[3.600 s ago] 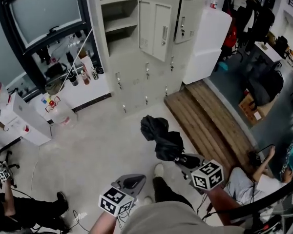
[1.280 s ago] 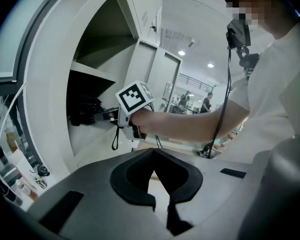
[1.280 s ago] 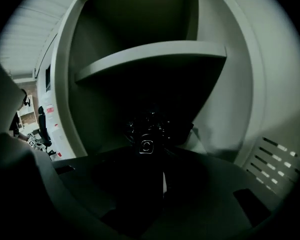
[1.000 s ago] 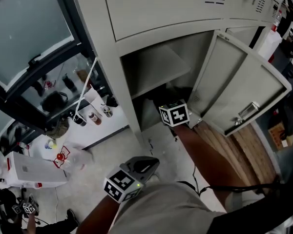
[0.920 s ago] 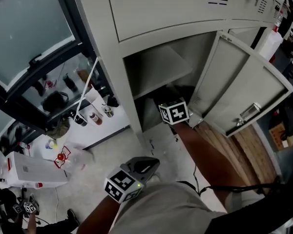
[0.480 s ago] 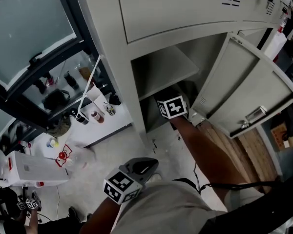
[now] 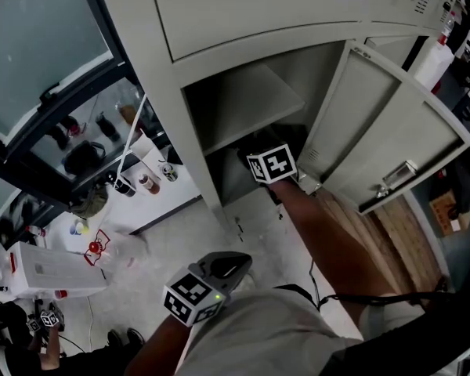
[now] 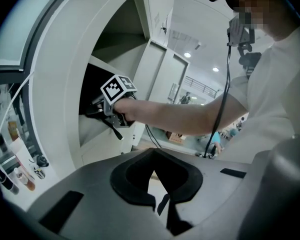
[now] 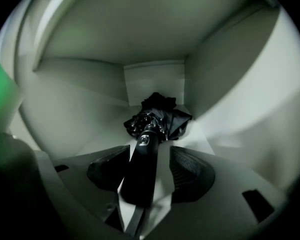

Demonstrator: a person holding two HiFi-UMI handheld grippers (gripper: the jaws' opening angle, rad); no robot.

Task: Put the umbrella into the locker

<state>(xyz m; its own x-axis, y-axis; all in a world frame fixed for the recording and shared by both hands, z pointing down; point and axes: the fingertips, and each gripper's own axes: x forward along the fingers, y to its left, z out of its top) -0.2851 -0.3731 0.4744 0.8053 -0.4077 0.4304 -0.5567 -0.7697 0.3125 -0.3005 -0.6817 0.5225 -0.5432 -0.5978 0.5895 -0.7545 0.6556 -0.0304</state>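
The right gripper (image 9: 150, 156) is pushed into an open box of the locker (image 7: 172, 92). Its jaws are wide apart. The black handle (image 9: 142, 171) of the umbrella (image 9: 162, 115) lies between them. It leans on the left jaw, and there is a clear gap on the right side. The jaws are not squeezing it.

The umbrella is inside the locker. It lies on the floor of the box, with its folded black cloth bunched up near the back wall. The handle points out to the front. A shelf (image 7: 251, 100) sits above it in the same box.

In the head view, the right arm (image 7: 329, 241) reaches forward into the dark box. Only the cube with square marks (image 7: 270, 164) shows at the opening. The locker door (image 7: 384, 143) stands open to the right of the arm.

The left gripper (image 7: 233, 263) hangs low and near the body, well apart from the locker. Its jaws are closed, tips touching, with nothing between them. In the left gripper view you can see the right arm going into the locker.

To the left of the locker there is a big dark window (image 7: 39, 45). Some small bottles (image 7: 145, 182) stand on a white ledge under it.
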